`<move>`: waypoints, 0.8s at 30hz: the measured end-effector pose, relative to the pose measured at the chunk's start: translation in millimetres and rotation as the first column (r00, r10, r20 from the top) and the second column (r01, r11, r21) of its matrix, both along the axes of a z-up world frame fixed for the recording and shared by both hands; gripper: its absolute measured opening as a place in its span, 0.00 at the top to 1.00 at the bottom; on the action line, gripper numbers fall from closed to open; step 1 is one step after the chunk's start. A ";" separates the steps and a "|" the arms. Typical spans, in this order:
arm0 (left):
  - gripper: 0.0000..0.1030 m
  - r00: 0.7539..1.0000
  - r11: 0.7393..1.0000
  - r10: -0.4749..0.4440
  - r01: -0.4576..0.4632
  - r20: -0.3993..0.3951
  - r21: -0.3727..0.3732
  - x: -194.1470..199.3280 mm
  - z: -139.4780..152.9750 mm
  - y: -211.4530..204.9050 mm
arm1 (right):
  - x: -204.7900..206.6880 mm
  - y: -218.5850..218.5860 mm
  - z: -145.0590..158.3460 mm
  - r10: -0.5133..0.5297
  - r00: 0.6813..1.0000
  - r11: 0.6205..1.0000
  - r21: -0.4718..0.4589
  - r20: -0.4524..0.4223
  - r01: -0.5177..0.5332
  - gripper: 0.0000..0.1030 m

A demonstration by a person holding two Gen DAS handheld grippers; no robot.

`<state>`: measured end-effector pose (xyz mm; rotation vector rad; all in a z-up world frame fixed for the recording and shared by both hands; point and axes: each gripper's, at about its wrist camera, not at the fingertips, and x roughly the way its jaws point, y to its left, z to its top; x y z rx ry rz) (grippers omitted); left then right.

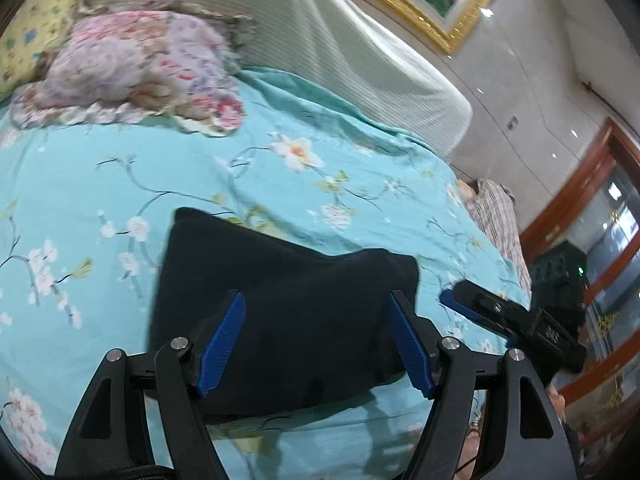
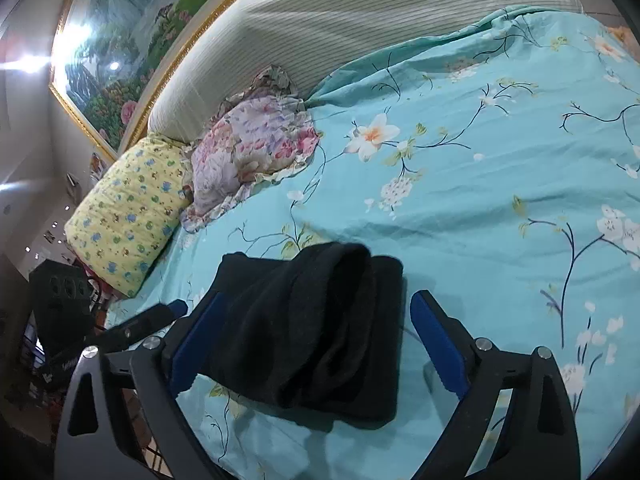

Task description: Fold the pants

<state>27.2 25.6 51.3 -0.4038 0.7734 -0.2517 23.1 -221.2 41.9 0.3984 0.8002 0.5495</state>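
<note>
The pants (image 1: 280, 320) lie on the bed (image 1: 120, 184), on the turquoise flowered sheet near its front edge, already gathered into a compact dark bundle of several layers. In the right wrist view the pants (image 2: 316, 328) show a rolled, rounded fold running along the top of a flatter layer beneath, so the stack looks loose rather than pressed flat. The cloth looks like a soft, matte knit: light, limp, with no stiffness of its own, and likely to sag or slide open if lifted by one layer only. It should not be slippery against ribbed pads, nor fragile. The left tongs (image 1: 316, 344) stand wide open over the bundle, the blue fingers (image 1: 224, 344) spread to either side of it and holding nothing. The right tongs (image 2: 320, 344) are likewise spread wide, one finger at each side of the bundle, gripping nothing; whether a pad brushes the cloth on the left side I cannot tell. The right tongs also show at the right of the left view, over the bed's edge. A good hold would be at the corners or along a folded edge, pinching through all layers at once, one tongs at each end, so the stack moves as one piece. Two pillows (image 2: 256, 148) lie well apart, by the headboard (image 2: 320, 28).
</note>
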 end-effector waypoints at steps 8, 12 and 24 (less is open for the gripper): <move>0.26 0.996 0.996 0.084 -0.084 -0.029 -0.019 -5.2 -9.8 34.1 | -17.4 19.1 0.0 -0.066 0.998 0.995 -0.072 0.005 0.067 0.04; 0.25 0.993 0.994 0.106 -0.107 -0.051 -0.013 -3.7 -15.7 45.1 | -20.5 22.1 -7.0 -0.100 0.995 0.993 -0.071 -0.005 0.099 0.03; 0.23 0.985 0.991 0.126 -0.130 -0.114 -0.031 6.6 -34.3 57.1 | -13.7 18.0 -21.8 -0.137 0.989 0.990 -0.050 -0.062 0.134 0.02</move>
